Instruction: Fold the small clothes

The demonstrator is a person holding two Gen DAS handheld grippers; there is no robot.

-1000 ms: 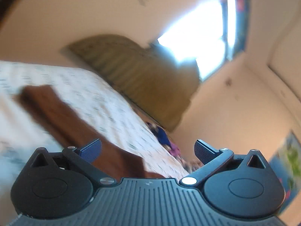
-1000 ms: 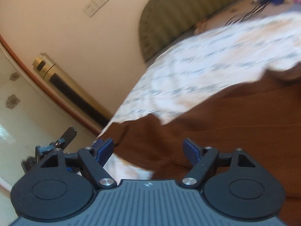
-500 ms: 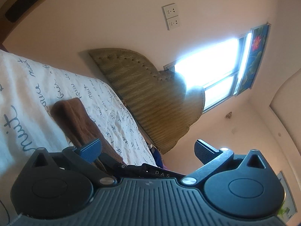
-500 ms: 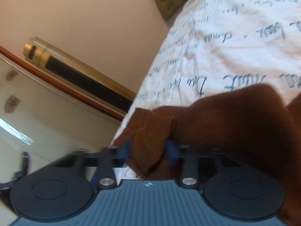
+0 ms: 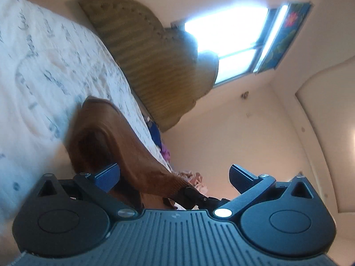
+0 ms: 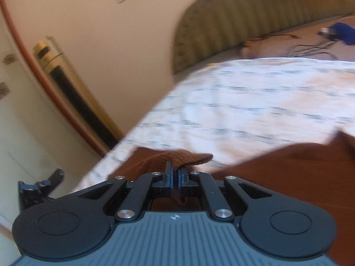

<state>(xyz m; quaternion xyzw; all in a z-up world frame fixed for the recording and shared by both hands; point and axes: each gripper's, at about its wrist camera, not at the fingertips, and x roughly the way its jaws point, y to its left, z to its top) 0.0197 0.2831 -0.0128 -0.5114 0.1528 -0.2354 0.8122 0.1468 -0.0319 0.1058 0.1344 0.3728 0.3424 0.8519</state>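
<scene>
The right gripper (image 6: 175, 177) has its fingers pinched tight on the ribbed cuff of a brown knit sweater (image 6: 288, 168), the cuff end poking out past the pads and a fold of knit hanging below them. The rest of the sweater lies on the bed's white script-printed sheet (image 6: 244, 102), spreading off to the right of that view. The left gripper (image 5: 174, 177) is open – its blue-padded fingers (image 5: 106, 175) stand wide apart with nothing pressed between them, though brown knit runs close beside the left pad.

What could go wrong, as I judge it: the grip is on a thin bit of cuff only, so a quick pull may let the knit slide out, or drag the whole sweater across the sheet rather than folding the sleeve over. With the left side free, nothing pins the body of the garment, and the sleeve could land twisted or bunched. Both views are motion-blurred, so the exact lie of the sweater's edges is hard to tell.

No containers show – only the olive padded headboard (image 6: 255, 17) and some loose blue and pink items (image 5: 155, 133) at the far end of the bed.
</scene>
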